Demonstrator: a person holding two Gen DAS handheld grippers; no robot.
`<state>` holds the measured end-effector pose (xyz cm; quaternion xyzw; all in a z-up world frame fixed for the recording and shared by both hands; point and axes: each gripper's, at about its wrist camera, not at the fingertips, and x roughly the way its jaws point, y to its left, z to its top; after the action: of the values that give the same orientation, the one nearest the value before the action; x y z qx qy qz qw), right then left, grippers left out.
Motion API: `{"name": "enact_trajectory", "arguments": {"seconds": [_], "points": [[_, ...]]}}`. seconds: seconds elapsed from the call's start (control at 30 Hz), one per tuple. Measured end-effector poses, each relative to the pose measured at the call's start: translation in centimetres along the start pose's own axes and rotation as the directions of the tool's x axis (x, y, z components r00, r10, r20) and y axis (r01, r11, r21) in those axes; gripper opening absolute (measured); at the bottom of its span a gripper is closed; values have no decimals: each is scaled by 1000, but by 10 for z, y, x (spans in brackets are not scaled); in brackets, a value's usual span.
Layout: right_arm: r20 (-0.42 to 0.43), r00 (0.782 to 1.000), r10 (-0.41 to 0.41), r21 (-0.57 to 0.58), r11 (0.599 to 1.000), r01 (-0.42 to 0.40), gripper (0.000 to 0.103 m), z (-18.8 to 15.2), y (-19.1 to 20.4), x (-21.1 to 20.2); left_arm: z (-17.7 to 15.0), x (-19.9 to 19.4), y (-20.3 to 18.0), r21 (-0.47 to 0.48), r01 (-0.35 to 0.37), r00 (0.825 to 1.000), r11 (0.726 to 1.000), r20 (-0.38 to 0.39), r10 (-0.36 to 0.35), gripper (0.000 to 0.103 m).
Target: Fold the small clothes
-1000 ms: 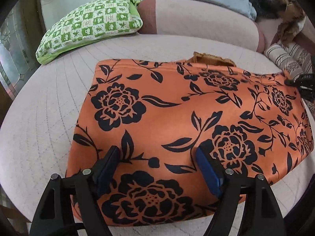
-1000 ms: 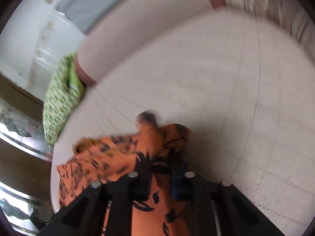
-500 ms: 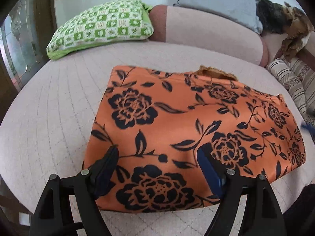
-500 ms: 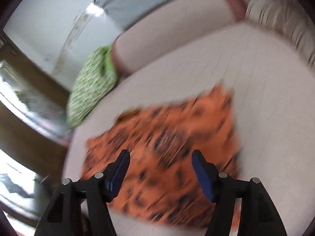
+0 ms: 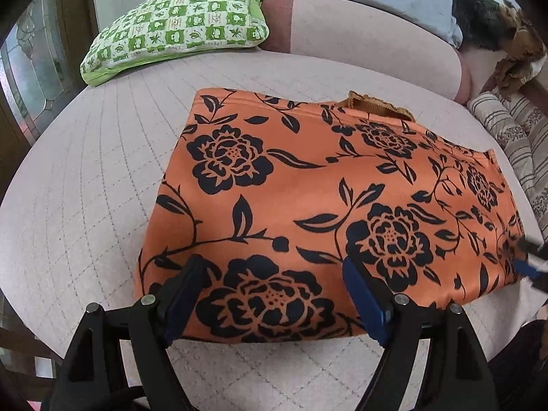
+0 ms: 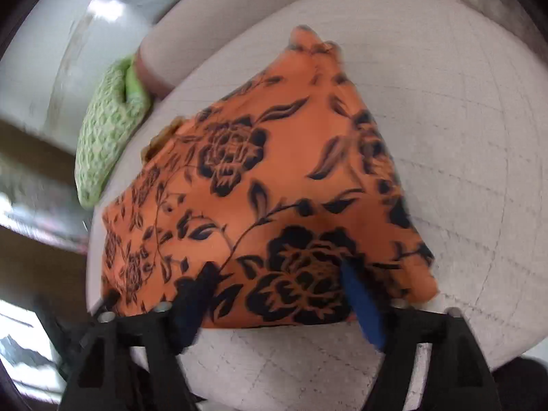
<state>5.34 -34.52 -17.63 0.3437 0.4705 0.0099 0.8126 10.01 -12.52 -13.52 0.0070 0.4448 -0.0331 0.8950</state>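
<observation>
Left wrist: left gripper [image 5: 270, 294] wide open over folded orange garment [image 5: 325, 198], empty.

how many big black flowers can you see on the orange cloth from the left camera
5. One sits upper left, one near the top edge, one at the right edge, one right of center, and one at the near edge. Folded-under parts may hide more.

A home living room (quilted sofa [image 5: 85, 185], green patterned cushion [image 5: 178, 30], striped pillow [image 5: 513, 130])
</observation>
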Motion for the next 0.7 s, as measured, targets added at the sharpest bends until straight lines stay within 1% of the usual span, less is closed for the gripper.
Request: {"name": "enact_trajectory", "arguments": {"seconds": [0.03, 0.07, 0.13, 0.2, 0.23, 0.27, 0.3, 0.33, 0.37, 0.47, 0.53, 0.6, 0.7], "points": [[14, 1000, 16, 1, 1000, -16, 74, 0, 1, -11, -1, -1, 1, 0, -3, 1000, 1000, 7, 3, 82], [29, 999, 24, -23, 999, -23, 74, 0, 8, -21, -1, 0, 2, -2, -9, 1000, 1000, 9, 9, 82], [52, 998, 30, -66, 997, -26, 74, -2, 17, -30, 0, 1, 4, -13, -7, 1000, 1000, -2, 7, 82], [56, 996, 66, -75, 995, -62, 76, -4, 18, -32, 0, 0, 4, -18, -9, 1000, 1000, 2, 9, 82], [43, 997, 59, -60, 997, -56, 76, -6, 12, -25, 0, 0, 4, -17, -12, 1000, 1000, -2, 12, 82], [23, 999, 26, -38, 999, -25, 76, -9, 12, -15, 0, -1, 3, -15, -8, 1000, 1000, -3, 8, 82], [-23, 999, -22, 12, 1000, 23, 76, -8, 1, -4, 0, -3, 3, -12, -7, 1000, 1000, -1, 7, 82], [-1, 1000, 21, 59, 998, -21, 75, -9, -2, -4, 0, -5, 2, -5, -11, 1000, 1000, 6, 11, 82], [49, 997, 56, 79, 995, -60, 75, -11, -4, -16, 0, -7, 1, 1, -17, 1000, 1000, 16, 17, 82], [116, 992, 55, 76, 995, -64, 76, -18, -10, -40, 3, -6, -2, -12, -18, 1000, 1000, 13, 18, 82], [118, 992, 51, 153, 986, -69, 76, -25, -29, -44, 6, -7, -8, -15, -9, 1000, 1000, 16, 9, 82], [87, 993, 82, 255, 961, -102, 76, -30, -53, -42, 10, -9, -21, 14, -1, 1000, 1000, 26, 1, 82], [101, 987, 123, 306, 941, -148, 76, -33, -69, -42, 16, -9, -48, 74, 6, 999, 997, 37, -8, 82]]}}
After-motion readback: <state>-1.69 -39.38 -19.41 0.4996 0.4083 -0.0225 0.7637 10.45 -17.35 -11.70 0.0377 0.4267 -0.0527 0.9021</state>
